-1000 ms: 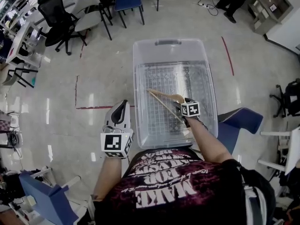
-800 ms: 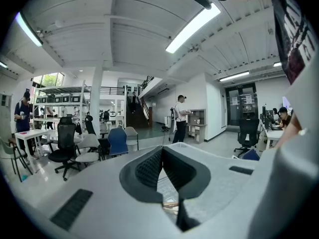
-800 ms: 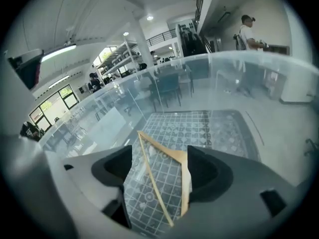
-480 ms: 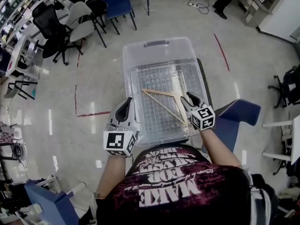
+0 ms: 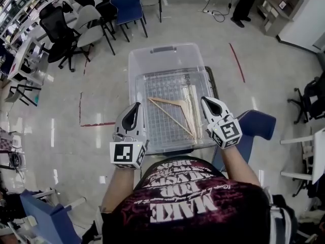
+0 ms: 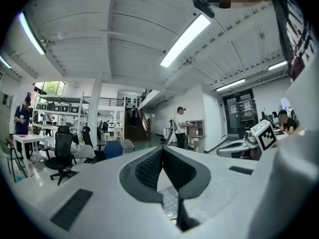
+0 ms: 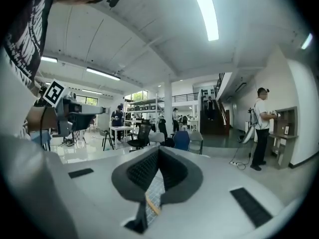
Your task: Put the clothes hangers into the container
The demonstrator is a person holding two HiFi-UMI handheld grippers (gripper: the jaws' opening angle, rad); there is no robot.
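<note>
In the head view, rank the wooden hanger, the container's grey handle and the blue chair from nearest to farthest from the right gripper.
1. Wooden hanger, in the container, just left of the right gripper.
2. Grey handle, on the container's far end.
3. Blue chair, beyond the container, upper left.

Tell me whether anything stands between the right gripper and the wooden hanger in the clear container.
Nothing visible does. The wooden hanger lies on the floor of the clear container, whose top is open. The right gripper, jaws together and empty, hangs above its near right rim, only air between them.
</note>
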